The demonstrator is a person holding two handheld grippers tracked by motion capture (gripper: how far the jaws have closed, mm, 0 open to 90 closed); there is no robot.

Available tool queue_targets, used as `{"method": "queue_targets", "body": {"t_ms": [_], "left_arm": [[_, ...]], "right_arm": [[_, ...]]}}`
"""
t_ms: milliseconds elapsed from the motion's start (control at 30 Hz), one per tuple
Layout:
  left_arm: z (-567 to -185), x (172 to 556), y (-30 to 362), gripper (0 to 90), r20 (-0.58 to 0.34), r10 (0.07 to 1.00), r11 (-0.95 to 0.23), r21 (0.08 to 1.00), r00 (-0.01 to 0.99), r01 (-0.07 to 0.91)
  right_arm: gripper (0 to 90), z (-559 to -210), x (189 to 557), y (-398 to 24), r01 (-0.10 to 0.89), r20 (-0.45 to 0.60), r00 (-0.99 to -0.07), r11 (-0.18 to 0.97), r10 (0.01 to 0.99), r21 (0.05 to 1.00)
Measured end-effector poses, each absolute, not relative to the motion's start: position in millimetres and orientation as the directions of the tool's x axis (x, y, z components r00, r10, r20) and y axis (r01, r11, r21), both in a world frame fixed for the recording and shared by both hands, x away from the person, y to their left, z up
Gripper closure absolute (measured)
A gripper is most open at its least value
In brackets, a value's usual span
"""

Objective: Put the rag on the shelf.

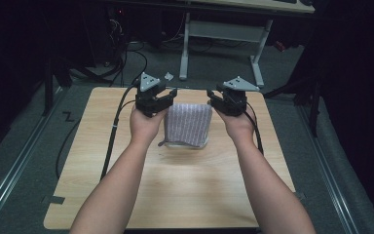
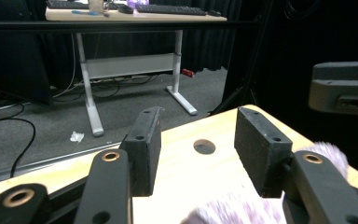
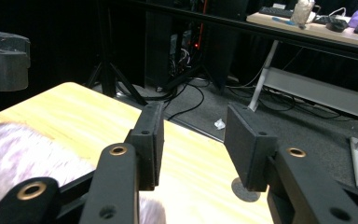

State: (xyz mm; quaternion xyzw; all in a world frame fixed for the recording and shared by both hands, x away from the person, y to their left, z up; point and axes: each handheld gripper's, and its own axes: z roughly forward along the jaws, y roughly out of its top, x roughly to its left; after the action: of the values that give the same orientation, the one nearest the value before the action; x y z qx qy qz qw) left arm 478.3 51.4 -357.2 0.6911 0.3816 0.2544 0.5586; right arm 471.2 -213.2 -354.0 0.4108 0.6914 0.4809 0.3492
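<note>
Forearms come in from the near edge of the counter [image 1: 185, 195] and run straight up to a folded towel [image 1: 187, 124] lying a little beyond the middle of the wooden top. It looks like a neat, squarish stack, pale with thin stripes, its edges fairly even, so I would judge the folding itself close to done or done; what may be left is a last tidy-up or moving the stack somewhere else.

On one side the left gripper [image 1: 168, 100] sits just beside the towel's far left corner, and on the other the right gripper [image 1: 214, 101] sits just beside its far right corner. Both pairs of jaws stand wide apart with nothing between them. In the left gripper view the black pads [image 2: 144, 151] frame bare wood and a round hole [image 2: 204, 146] in the counter, with the fuzzy cloth just under and to the side. The right gripper view shows the same, with the cloth blurred at the lower left.

Both hands [image 1: 146, 124] are held level with each other, palms turned inward toward the towel, wrists nearly straight, the grippers pointing away from the person.
</note>
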Motion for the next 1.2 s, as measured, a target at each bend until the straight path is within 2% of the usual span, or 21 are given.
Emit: {"method": "queue_targets", "body": {"t_ms": [400, 633, 1200], "left_arm": [[-371.3, 447.0, 67.8, 47.5, -0.055, 0.795, -0.107, 0.968, 0.604, 0.229], [-389.3, 433.0, 78.5, 46.8, -0.049, 0.789, -0.129, 0.961, 0.612, 0.243], [-479.2, 402.4, 86.5, 43.0, -0.092, 0.772, -0.213, 0.895, 0.629, 0.393]], "right_arm": [[50.7, -364.8, 435.7, -227.0, 0.206, -0.117, -0.429, 0.223, 0.896, 0.953], [48.2, -377.7, 424.6, -235.8, 0.234, -0.114, -0.437, 0.235, 0.892, 0.943], [47.5, -463.2, 388.7, -248.9, 0.352, -0.113, -0.472, 0.304, 0.875, 0.885]]}}
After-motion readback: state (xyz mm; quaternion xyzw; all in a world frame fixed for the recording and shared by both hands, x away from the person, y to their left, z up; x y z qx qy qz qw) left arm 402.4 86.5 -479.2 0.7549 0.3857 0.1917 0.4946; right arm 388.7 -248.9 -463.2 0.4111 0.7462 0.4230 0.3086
